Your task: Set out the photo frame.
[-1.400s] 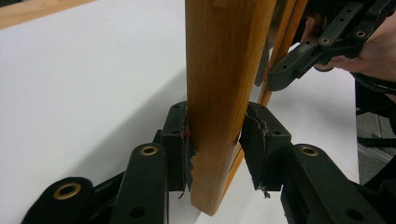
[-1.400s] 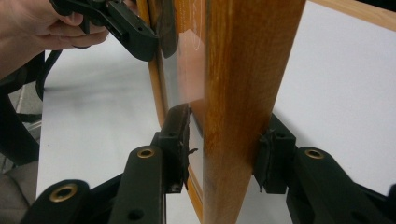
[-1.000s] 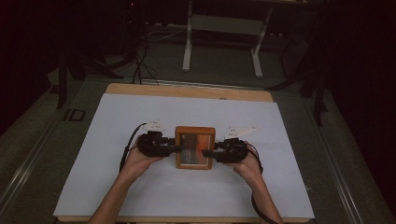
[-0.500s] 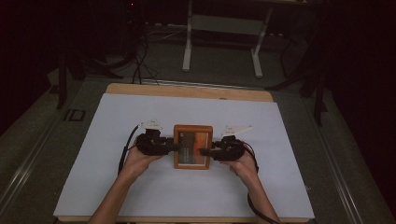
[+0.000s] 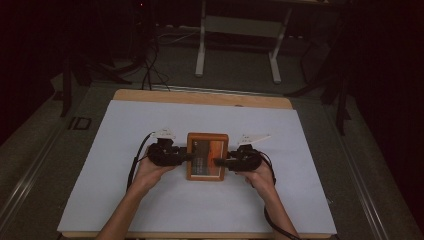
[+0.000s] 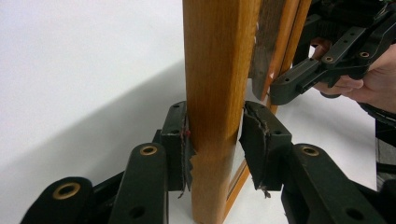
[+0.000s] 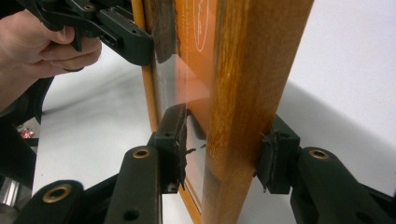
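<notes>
A small wooden picture frame (image 5: 207, 156) with a glass front sits in the middle of the white table, held between both grippers. My left gripper (image 5: 189, 156) is shut on its left rail. In the left gripper view the two pads (image 6: 180, 144) pinch the wood (image 6: 215, 60), one on each face. My right gripper (image 5: 217, 161) is shut on the opposite rail. In the right gripper view one pad (image 7: 273, 161) presses the outer wood (image 7: 252, 60) and the other lies against the glass side. Each gripper view also shows the other gripper (image 6: 289, 84) (image 7: 135, 42) on the far rail.
A white sheet (image 5: 300, 200) covers the table, with a wooden edge (image 5: 200, 97) showing at the back. Behind the table stand a metal stand's legs (image 5: 200, 55) and dark cables (image 5: 150, 65) on the floor. Cables trail from both grippers along the forearms.
</notes>
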A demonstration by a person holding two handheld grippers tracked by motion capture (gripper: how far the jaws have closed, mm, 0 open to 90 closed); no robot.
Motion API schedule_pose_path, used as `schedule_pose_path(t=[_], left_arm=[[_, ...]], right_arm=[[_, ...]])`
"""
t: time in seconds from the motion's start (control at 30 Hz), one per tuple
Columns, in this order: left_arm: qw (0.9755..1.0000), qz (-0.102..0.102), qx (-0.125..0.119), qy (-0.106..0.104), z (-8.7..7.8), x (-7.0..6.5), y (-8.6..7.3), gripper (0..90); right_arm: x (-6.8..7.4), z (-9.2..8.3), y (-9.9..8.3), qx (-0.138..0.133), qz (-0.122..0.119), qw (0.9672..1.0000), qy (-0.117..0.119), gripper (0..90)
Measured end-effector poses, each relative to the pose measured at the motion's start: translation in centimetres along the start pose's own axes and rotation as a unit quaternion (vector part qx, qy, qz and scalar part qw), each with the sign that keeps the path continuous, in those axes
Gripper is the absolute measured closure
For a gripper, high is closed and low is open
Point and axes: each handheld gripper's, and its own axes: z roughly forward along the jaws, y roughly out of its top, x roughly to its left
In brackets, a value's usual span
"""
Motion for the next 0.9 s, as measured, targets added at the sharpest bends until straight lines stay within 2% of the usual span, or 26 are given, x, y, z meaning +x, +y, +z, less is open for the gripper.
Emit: schedule_pose_path(t=[0.27,0.9], left_arm=[[0.9999,-0.005,-0.003,0.01,0.3,0.22,-0.03,63.3],[0.9999,-0.01,-0.003,0.011,0.4,0.31,-0.02,62.7]], right_arm=[[-0.39,0.26,-0.07,-0.005,0.002,1.0,-0.002,57.2],[-0.5,0.34,-0.13,-0.006,0.004,1.0,-0.003,57.3]])
